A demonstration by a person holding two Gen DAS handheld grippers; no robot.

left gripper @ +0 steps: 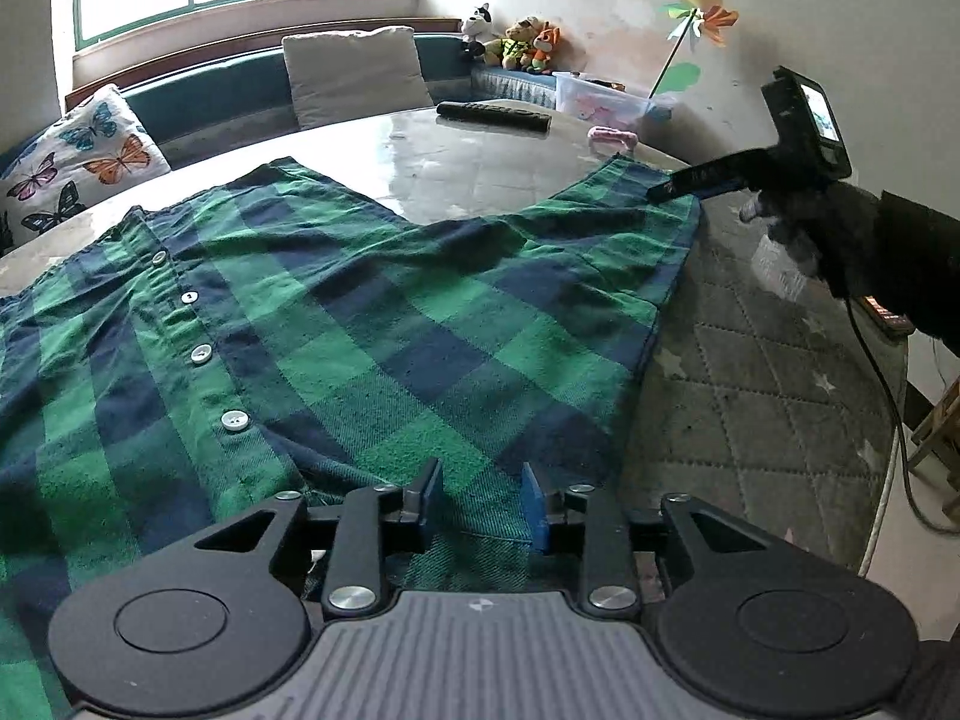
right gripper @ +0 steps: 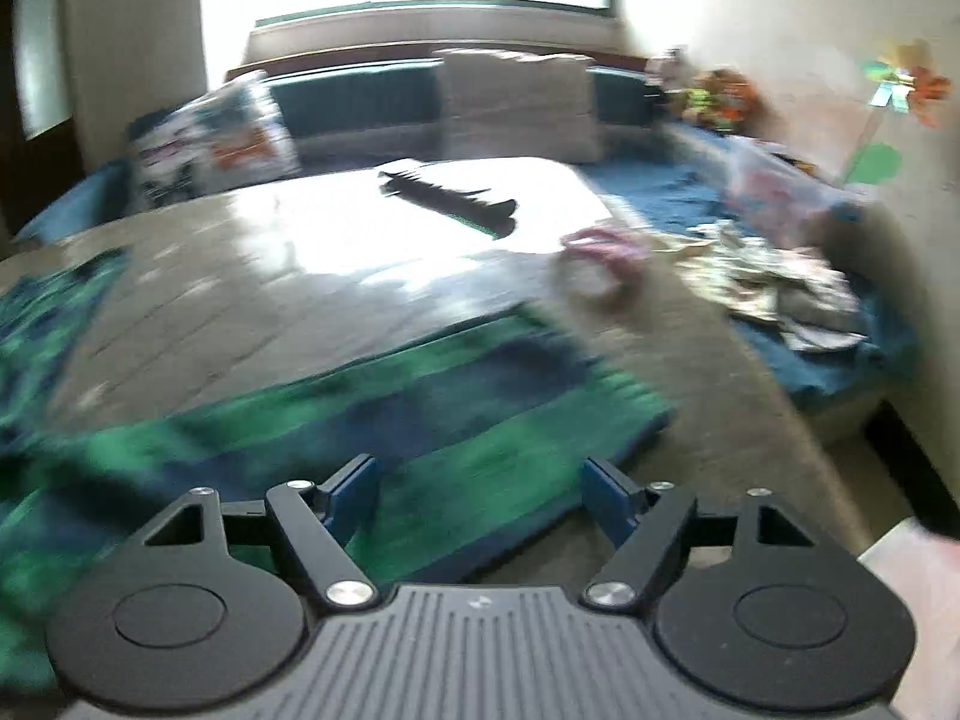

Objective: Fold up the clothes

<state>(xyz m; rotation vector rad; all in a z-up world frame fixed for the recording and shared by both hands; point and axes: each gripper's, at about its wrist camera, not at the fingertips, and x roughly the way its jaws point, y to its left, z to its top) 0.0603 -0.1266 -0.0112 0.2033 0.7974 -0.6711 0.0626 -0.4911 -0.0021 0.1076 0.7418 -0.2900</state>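
A green-and-navy plaid flannel shirt (left gripper: 336,324) lies spread flat across a glossy, pale table (left gripper: 456,150), its soft brushed weave crossed by a button placket showing four round pearly buttons (left gripper: 234,420). Beyond the cloth's right edge lies a grey quilted mat (left gripper: 768,384) stitched in diamonds.

The left tool (left gripper: 480,501) angles down over the shirt's near hem, its two fingers, one black and one blue-padded, standing slightly apart with plaid showing in the gap and nothing pinched. The right tool (right gripper: 480,495), seen through motion blur in its own camera, tilts down over the shirt's far right corner with its two blue-padded fingers set wide apart and empty; from the left camera it appears in a dark-gloved hand (left gripper: 798,222), its tip at the cloth's edge.

A long black remote (left gripper: 492,115) rests at the table's far side, with a butterfly cushion (left gripper: 78,162) and three plush toys (left gripper: 522,39) behind.
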